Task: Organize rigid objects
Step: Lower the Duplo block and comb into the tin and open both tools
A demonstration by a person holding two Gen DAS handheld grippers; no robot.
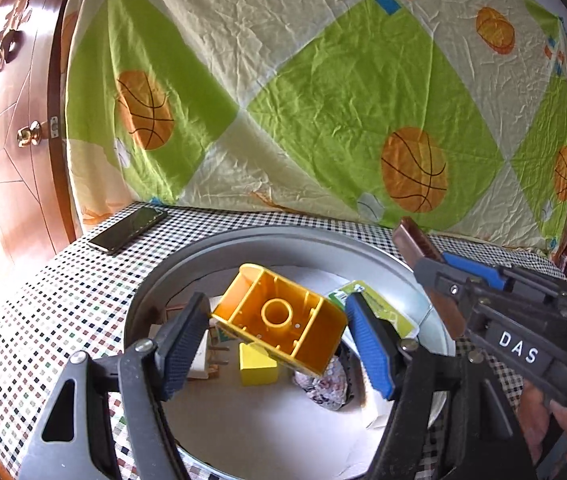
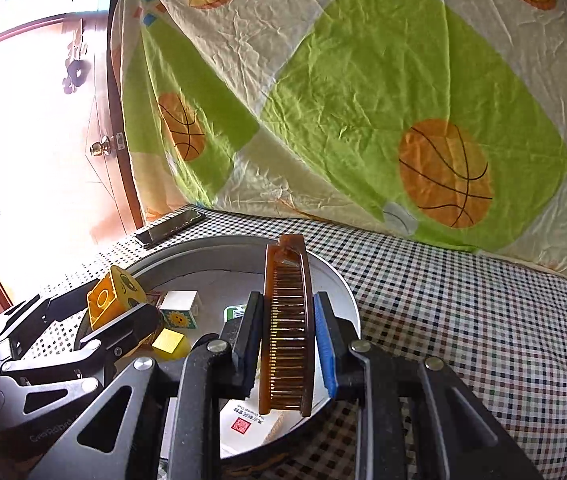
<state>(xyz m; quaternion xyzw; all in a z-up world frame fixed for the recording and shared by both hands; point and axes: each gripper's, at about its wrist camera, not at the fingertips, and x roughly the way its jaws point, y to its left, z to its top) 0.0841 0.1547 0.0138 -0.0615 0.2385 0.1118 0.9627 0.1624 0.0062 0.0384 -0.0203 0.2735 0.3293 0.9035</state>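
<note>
Both claws hang over the round metal basin (image 1: 171, 276), which sits on the checkered surface (image 1: 43, 300), each carrying something to go in.

The left claw (image 1: 273, 340) pinches the yellow toy block (image 1: 279, 320) by its two ends, hollow underside toward the camera, above the basin's middle. Below it, toward 6 o'clock, lie a small yellow cube (image 1: 257, 364) and a crumpled foil ball (image 1: 325, 384); a green packet (image 1: 383, 308) lies at 3 o'clock.

The right claw (image 2: 287, 344) is pressed onto a brown comb (image 2: 288, 320), held on edge with its teeth facing left, over the basin's 3 o'clock rim. A white sunflower block (image 2: 179, 310) rests inside.

The step in hand looks like the drop-off. Next, I judge, each claw should lower over bare basin floor and spread; the comb must first shift toward 9 o'clock, or it may tip off the rim.

A phone (image 1: 127, 229) lies at 11 o'clock, apart from the basin.
</note>
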